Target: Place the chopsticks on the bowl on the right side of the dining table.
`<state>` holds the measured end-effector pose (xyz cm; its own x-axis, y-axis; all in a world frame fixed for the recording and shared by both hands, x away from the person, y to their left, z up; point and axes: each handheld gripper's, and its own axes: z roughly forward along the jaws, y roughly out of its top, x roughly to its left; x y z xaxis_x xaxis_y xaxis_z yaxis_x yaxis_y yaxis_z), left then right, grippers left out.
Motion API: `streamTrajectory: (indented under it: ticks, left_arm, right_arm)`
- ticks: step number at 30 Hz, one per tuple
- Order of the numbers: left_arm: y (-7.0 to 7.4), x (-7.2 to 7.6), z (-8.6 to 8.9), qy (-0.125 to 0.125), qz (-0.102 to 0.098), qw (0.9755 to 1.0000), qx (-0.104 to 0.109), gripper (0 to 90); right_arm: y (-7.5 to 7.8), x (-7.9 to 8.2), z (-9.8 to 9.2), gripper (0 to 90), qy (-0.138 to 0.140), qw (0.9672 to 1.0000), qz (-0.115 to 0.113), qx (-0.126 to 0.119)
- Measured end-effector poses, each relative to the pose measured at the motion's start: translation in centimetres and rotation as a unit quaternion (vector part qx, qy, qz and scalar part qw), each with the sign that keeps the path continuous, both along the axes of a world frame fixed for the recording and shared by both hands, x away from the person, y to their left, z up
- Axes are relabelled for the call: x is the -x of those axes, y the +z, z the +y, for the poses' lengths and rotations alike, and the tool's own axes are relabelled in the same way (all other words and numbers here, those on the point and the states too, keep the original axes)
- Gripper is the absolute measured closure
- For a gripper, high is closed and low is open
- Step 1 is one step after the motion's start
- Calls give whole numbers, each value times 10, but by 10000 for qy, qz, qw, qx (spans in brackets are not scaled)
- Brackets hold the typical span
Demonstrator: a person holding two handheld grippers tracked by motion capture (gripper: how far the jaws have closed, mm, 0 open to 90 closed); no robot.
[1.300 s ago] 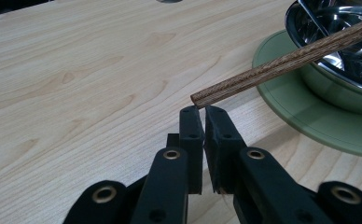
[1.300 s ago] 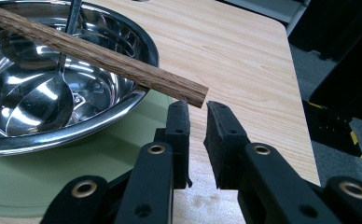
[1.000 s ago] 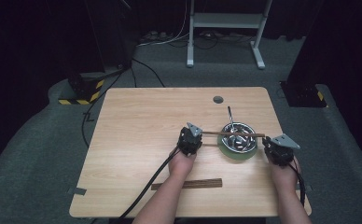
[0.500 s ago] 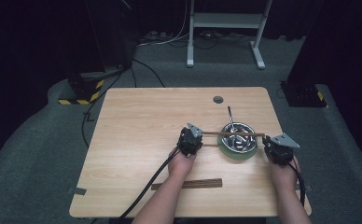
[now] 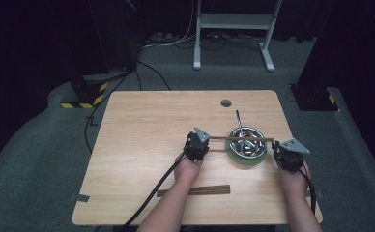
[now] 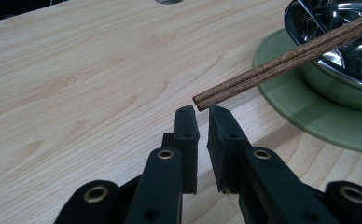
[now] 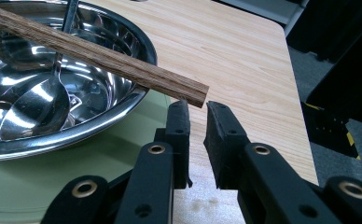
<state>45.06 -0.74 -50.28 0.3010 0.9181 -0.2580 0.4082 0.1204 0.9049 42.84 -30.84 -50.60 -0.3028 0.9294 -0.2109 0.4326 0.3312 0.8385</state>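
Chopsticks across steel bowl, both grippers' fingers slightly parted, holding nothing

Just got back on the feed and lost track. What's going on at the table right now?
A person holds a gripper in each hand on either side of a steel bowl that sits on a green plate. A pair of wooden chopsticks lies across the bowl's rim, and a spoon rests inside. The left gripper and right gripper sit at opposite chopstick ends, slightly parted, gripping nothing. A wooden strip lies nearer the person.
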Motion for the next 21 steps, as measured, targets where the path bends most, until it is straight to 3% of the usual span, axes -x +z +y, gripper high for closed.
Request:
streamTrajectory:
  ticks: [2, 5, 13, 18, 19, 21]
  left_arm:
    - [0, -1, 2, -50, 50, 9999, -97, 812]
    - [-1, -2, 2, 20, 61, 10000, -27, 810]
    - [0, -2, 4, -37, 93, 9999, -79, 771]
    - [-2, -1, 0, -21, 94, 9999, 27, 731]
    - [-2, 0, 1, -75, 139, 9999, -71, 719]
    - [-2, 2, 0, -73, 120, 9999, -40, 700]
  right_arm:
    - [0, 0, 1, 788, -7, 10000, 7, -16]
    - [0, 0, 0, 786, -12, 10000, 10, -11]
    - [-1, 0, 1, 753, 4, 10000, 5, 49]
    - [0, 1, 2, 716, 5, 10000, -8, 88]
    - [0, 2, 2, 712, -28, 10000, 22, 34]
    - [-1, 2, 2, 707, -29, 10000, 19, 33]
